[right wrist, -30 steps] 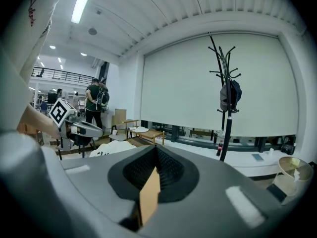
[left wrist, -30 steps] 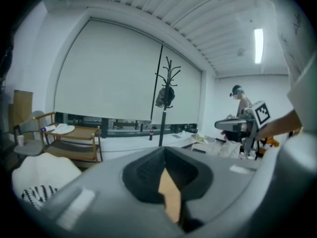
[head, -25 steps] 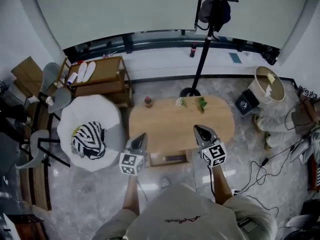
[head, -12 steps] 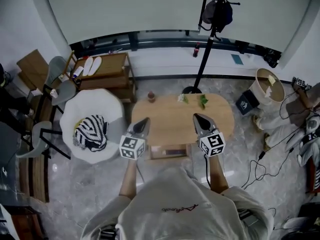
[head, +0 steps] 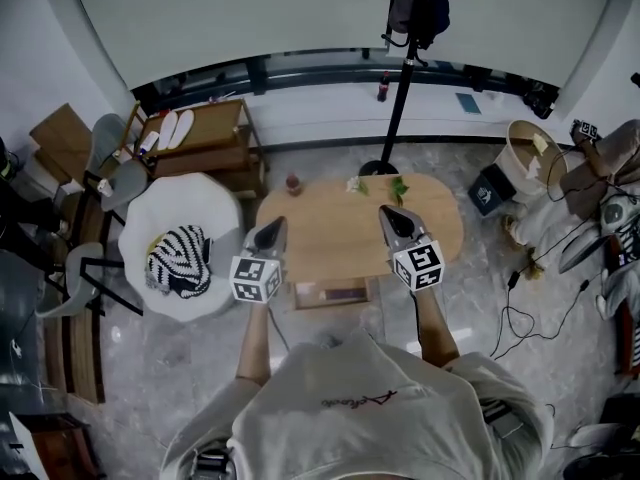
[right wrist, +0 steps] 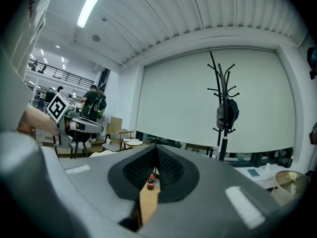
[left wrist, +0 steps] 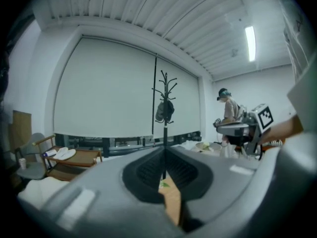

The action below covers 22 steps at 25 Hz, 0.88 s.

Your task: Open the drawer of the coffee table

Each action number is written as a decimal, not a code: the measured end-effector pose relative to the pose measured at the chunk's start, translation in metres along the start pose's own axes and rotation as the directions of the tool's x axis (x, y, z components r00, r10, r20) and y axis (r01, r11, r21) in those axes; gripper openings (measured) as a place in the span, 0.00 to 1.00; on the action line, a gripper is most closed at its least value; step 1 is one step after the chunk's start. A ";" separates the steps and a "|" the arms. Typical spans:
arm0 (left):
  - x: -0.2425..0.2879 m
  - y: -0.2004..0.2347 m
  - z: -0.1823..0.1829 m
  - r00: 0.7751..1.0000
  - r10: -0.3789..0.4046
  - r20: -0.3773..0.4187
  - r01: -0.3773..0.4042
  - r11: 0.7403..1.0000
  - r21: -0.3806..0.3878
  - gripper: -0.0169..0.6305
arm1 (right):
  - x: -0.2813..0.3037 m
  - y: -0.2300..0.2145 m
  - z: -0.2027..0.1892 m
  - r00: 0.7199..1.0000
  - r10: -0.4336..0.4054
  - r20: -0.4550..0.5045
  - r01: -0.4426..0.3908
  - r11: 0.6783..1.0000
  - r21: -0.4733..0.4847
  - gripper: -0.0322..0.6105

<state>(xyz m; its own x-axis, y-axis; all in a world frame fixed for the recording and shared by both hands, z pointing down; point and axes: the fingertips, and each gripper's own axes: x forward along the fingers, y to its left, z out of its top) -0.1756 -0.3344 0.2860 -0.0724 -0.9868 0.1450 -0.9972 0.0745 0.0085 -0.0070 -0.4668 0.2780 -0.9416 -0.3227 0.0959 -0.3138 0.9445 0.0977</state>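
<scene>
While the left gripper and right gripper hover clenched and empty over the oval coffee table, its drawer, jutting from the near edge, looks stiff, light and free-sliding, best gripped by its front lip.

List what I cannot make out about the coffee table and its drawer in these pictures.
- Drawer contents: head view, too small and dark.
- Drawer in both gripper views: hidden behind the shut left gripper and right gripper; only a strip of table shows.
- Table legs: head view, covered by the table top.
- Small brown thing at the table's far edge: too small to name.
</scene>
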 end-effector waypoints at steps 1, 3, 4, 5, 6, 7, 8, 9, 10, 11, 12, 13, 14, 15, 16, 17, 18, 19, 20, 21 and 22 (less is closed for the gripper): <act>0.002 -0.001 0.002 1.000 0.004 0.004 -0.004 1.000 0.001 0.03 | 0.000 -0.005 0.000 1.000 -0.002 -0.002 0.002 1.000 -0.006 0.06; 0.007 -0.002 0.003 1.000 0.009 0.008 -0.009 1.000 0.006 0.03 | 0.001 -0.013 0.001 1.000 -0.004 0.001 0.004 1.000 -0.012 0.06; 0.010 -0.004 0.002 1.000 0.011 0.006 -0.011 1.000 0.009 0.03 | 0.002 -0.016 0.001 1.000 -0.004 0.002 0.004 1.000 -0.011 0.06; 0.012 -0.006 0.000 1.000 0.014 0.000 -0.014 1.000 0.010 0.03 | 0.001 -0.019 0.001 1.000 -0.004 0.003 0.004 1.000 -0.008 0.06; 0.014 -0.008 -0.003 1.000 0.017 -0.006 -0.017 1.000 0.010 0.03 | 0.001 -0.022 0.000 1.000 -0.004 0.004 0.004 1.000 -0.004 0.06; 0.016 -0.009 -0.005 1.000 0.022 -0.012 -0.022 1.000 0.011 0.03 | 0.000 -0.025 -0.001 1.000 -0.004 0.004 0.004 1.000 0.000 0.06; 0.018 -0.010 -0.005 1.000 0.027 -0.016 -0.027 1.000 0.013 0.03 | 0.001 -0.028 -0.002 1.000 -0.006 0.005 0.006 1.000 0.005 0.06; 0.020 -0.010 -0.006 0.999 0.032 -0.017 -0.031 0.999 0.014 0.03 | 0.001 -0.030 -0.004 1.000 -0.007 0.004 0.007 1.000 0.010 0.06; 0.022 -0.011 -0.006 0.999 0.034 -0.017 -0.034 0.999 0.012 0.03 | 0.001 -0.033 -0.006 1.000 -0.009 0.002 0.009 1.000 0.016 0.06; 0.023 -0.012 -0.007 0.999 0.035 -0.017 -0.035 0.999 0.008 0.03 | 0.001 -0.034 -0.009 1.000 -0.010 -0.002 0.010 1.000 0.022 0.06; 0.024 -0.013 -0.008 0.999 0.036 -0.017 -0.036 0.999 0.006 0.03 | 0.000 -0.035 -0.012 1.000 -0.011 -0.006 0.011 1.000 0.027 0.06; 0.025 -0.014 -0.009 0.999 0.037 -0.017 -0.037 0.999 0.005 0.03 | -0.002 -0.036 -0.015 1.000 -0.010 -0.010 0.010 0.999 0.031 0.06; 0.026 -0.015 -0.010 0.999 0.039 -0.017 -0.039 0.999 0.006 0.03 | -0.003 -0.037 -0.018 1.000 -0.010 -0.013 0.010 0.999 0.035 0.06; 0.027 -0.016 -0.011 0.999 0.040 -0.018 -0.040 0.999 0.006 0.03 | -0.004 -0.037 -0.021 1.000 -0.010 -0.016 0.010 0.999 0.039 0.06; 0.028 -0.017 -0.011 0.999 0.040 -0.018 -0.040 0.999 0.006 0.03 | -0.005 -0.038 -0.024 1.000 -0.010 -0.021 0.011 0.999 0.043 0.06; 0.029 -0.017 -0.011 0.999 0.041 -0.019 -0.040 0.999 0.006 0.03 | -0.007 -0.039 -0.026 1.000 -0.010 -0.025 0.011 0.999 0.046 0.06; 0.030 -0.018 -0.011 0.999 0.041 -0.021 -0.041 0.999 0.006 0.03 | -0.008 -0.040 -0.027 1.000 -0.009 -0.027 0.011 0.999 0.049 0.06; 0.031 -0.018 -0.011 0.999 0.043 -0.023 -0.043 0.999 0.007 0.03 | -0.008 -0.041 -0.028 1.000 -0.007 -0.027 0.008 0.999 0.052 0.06; 0.033 -0.020 -0.011 0.999 0.045 -0.025 -0.045 0.999 0.007 0.03 | -0.009 -0.041 -0.029 1.000 -0.004 -0.026 0.005 0.998 0.056 0.06; 0.034 -0.022 -0.012 0.999 0.046 -0.027 -0.046 0.999 0.009 0.03 | -0.010 -0.042 -0.030 1.000 0.000 -0.025 0.002 0.998 0.061 0.06; 0.036 -0.024 -0.013 0.999 0.046 -0.028 -0.045 0.999 0.010 0.03 | -0.011 -0.043 -0.032 1.000 0.002 -0.025 0.000 0.998 0.065 0.06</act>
<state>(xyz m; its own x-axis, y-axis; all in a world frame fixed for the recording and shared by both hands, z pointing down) -0.1544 -0.3693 0.3034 -0.1173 -0.9779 0.1732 -0.9930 0.1177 -0.0077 0.0207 -0.5060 0.3040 -0.9388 -0.3226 0.1210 -0.3209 0.9465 0.0336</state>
